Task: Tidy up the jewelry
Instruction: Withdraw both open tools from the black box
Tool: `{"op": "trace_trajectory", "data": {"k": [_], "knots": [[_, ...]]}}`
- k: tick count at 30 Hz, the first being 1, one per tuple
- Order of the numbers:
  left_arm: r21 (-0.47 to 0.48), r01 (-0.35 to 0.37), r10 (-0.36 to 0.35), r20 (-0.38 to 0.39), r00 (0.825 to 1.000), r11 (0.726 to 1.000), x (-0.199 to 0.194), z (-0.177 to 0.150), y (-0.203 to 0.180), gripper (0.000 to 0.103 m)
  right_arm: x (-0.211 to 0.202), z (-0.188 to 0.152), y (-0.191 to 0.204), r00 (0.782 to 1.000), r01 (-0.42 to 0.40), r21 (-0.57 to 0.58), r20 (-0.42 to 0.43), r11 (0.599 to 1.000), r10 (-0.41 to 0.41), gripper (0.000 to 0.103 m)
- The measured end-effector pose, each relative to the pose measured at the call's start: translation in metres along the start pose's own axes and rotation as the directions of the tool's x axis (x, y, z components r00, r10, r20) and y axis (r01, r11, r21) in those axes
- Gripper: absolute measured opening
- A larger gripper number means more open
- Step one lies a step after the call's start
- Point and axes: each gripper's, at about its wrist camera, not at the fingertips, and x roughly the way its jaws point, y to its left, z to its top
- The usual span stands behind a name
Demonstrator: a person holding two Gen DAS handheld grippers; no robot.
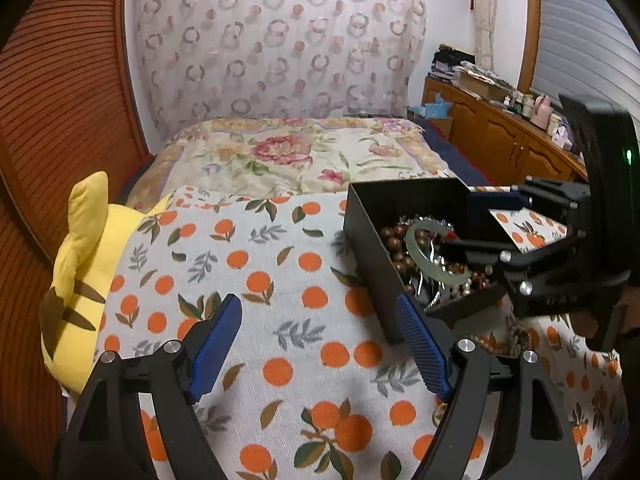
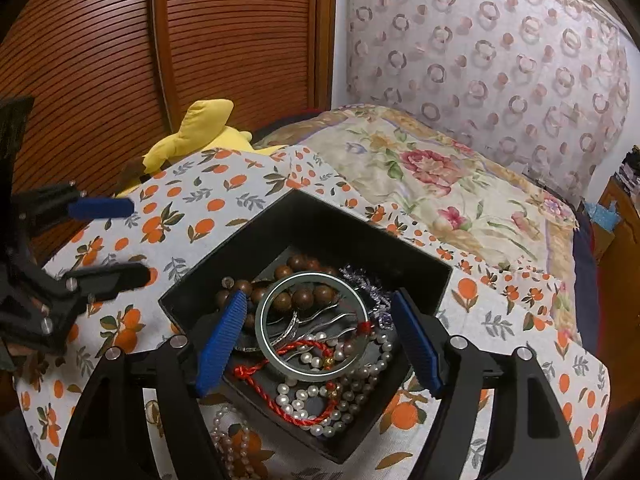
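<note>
While right gripper (image 2: 318, 342) gapes over black box (image 2: 320, 216) | left gripper (image 1: 320, 354) spread

Open black box (image 2: 320, 224) on orange-print cloth, filled: jade bangle (image 2: 312, 326) atop wooden beads, pearls, red cord

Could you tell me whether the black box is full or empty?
Nearly full: the box holds a bangle, wooden beads and pearls.

light: dim, warm indoor | shadows: soft | edges: fisheye-bent, vignetted
</note>
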Motion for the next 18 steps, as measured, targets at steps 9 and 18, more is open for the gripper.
{"op": "trace_trajectory", "data": {"k": [9,18], "knots": [[0.019,0.029,-0.028,-0.042,0.999,0.999,-0.004,-0.020,-0.013,0.077,-0.052,-0.018,-0.008,0.998,-0.006,0.047,0.056,0.999,0.004,0.077],[0.045,0.096,-0.091,-0.104,0.990,0.994,0.002,-0.043,-0.038,0.077,-0.074,-0.068,-0.004,1.000,-0.003,0.089,0.014,0.996,0.002,0.077]]}}
